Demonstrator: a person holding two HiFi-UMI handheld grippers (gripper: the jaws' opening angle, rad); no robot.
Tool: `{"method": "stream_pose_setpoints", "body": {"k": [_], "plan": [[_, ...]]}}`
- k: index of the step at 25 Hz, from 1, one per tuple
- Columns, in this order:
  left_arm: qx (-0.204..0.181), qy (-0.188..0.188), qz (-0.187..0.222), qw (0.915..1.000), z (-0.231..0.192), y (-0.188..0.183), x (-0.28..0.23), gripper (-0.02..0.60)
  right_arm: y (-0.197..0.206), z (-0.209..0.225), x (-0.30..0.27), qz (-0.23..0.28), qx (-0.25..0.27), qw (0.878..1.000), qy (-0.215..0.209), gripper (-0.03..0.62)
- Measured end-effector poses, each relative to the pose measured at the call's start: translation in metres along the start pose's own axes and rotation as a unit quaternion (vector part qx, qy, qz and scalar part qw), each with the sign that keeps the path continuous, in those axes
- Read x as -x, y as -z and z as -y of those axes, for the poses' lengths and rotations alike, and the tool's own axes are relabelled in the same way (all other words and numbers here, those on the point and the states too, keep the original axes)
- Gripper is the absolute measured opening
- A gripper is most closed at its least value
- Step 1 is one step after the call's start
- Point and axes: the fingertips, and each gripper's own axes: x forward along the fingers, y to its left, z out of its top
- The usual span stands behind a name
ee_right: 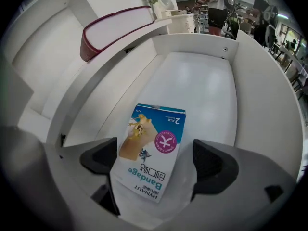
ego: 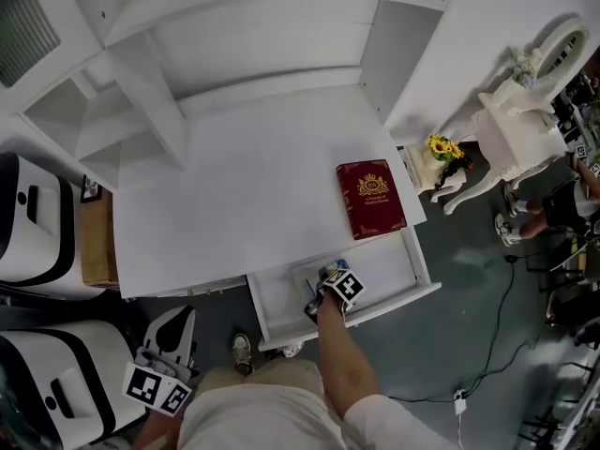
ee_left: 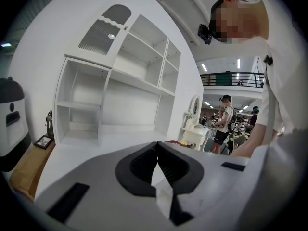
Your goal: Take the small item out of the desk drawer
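A small blue and white bandage box point(ee_right: 150, 150) lies flat on the floor of the open white desk drawer point(ee_right: 202, 85). My right gripper point(ee_right: 154, 163) is open, its two dark pads on either side of the box; the left pad sits against the box's edge and the right pad stands apart. In the head view the right gripper point(ego: 325, 283) reaches into the drawer point(ego: 277, 296), mostly covering the box point(ego: 334, 269). My left gripper point(ego: 176, 319) hangs low beside the person's leg, away from the desk. In its own view the left gripper point(ee_left: 156, 159) is shut and holds nothing.
A dark red book point(ego: 371, 198) lies on the white desk top point(ego: 244, 204) just behind the drawer. A white hutch with shelves point(ego: 141, 111) rises at the back. A white ornate chair point(ego: 511, 129) with sunflowers point(ego: 442, 147) stands at right, and white-and-black machines point(ego: 33, 218) at left.
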Motion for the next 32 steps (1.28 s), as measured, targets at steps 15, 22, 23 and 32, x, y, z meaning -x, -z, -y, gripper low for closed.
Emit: {"method": "stream_pose_setpoints", "body": {"k": [15,22,23,32], "plan": [[0.021,-0.022,-0.009,0.9995,-0.011,0.015,0.011,0.015,0.001,-0.009,-0.016,-0.046,0.014,0.998,0.049,0.488],[0.026,-0.024,-0.017,0.9992,-0.016,0.021,0.013,0.015,0.0,-0.007,-0.025,-0.048,0.036,0.996,0.064,0.496],[0.027,-0.025,-0.018,0.9992,-0.017,0.022,0.013,0.015,-0.001,-0.007,-0.024,-0.041,0.041,0.996,0.064,0.495],[0.043,-0.028,-0.013,0.9986,-0.029,0.024,0.021,0.015,0.013,-0.007,-0.01,-0.044,0.137,0.988,0.052,0.492]]}}
